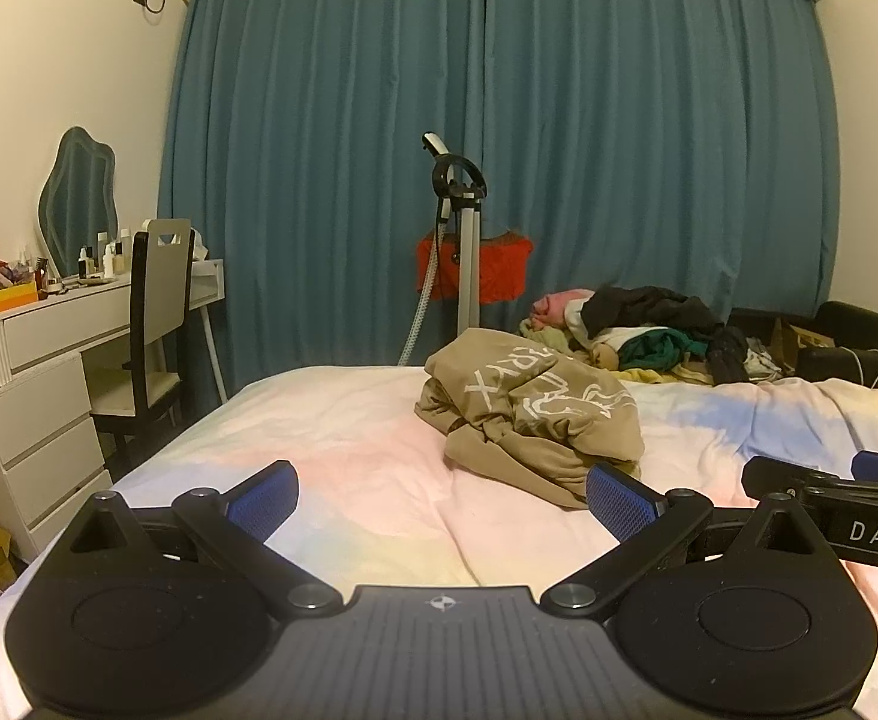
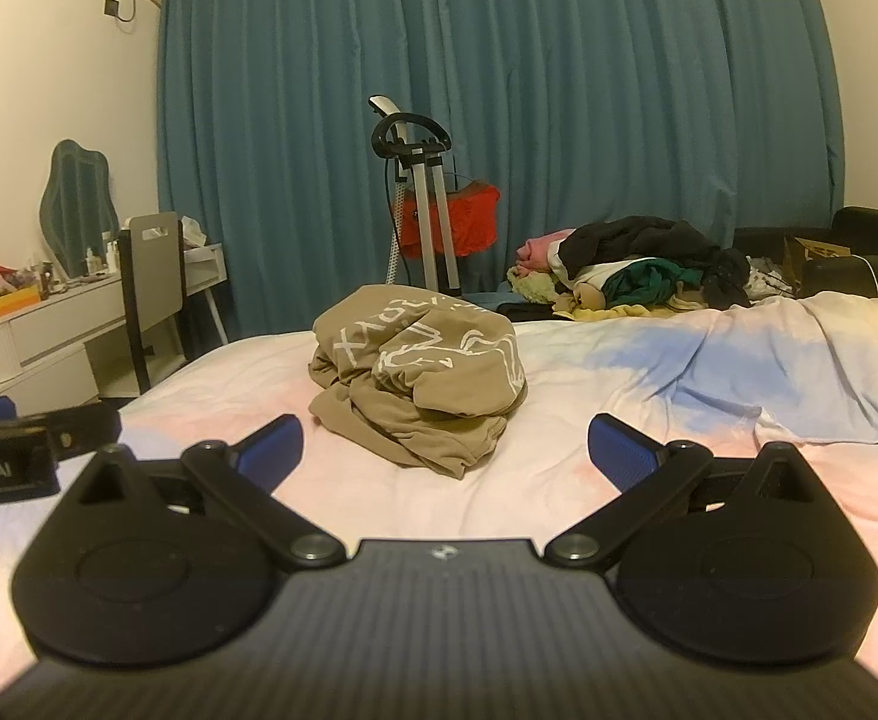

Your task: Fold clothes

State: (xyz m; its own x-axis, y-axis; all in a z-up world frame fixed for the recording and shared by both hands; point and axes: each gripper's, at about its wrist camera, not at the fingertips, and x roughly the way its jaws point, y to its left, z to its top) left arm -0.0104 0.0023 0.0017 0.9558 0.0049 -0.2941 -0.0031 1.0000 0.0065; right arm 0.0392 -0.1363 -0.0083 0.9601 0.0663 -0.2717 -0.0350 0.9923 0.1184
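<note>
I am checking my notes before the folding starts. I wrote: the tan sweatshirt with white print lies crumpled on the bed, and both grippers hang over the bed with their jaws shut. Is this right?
Not quite: the jaws are open, not shut. In each wrist view the left gripper and the right gripper show blue pads spread wide with only bedding between them. The rest stands: the tan sweatshirt lies crumpled on the bed.

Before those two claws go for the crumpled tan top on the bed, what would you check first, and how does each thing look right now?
1. Left claw open and empty: ok.
2. Right claw open and empty: ok.
3. Tan top in front of both claws, nothing lying on it: ok.
4. Tan top spread flat for folding: not ok, it sits bunched in a heap.
5. Bare bedspread around it to lay it out: ok.
6. Where its sleeves and hem are: cannot tell, buried in the folds.
</note>
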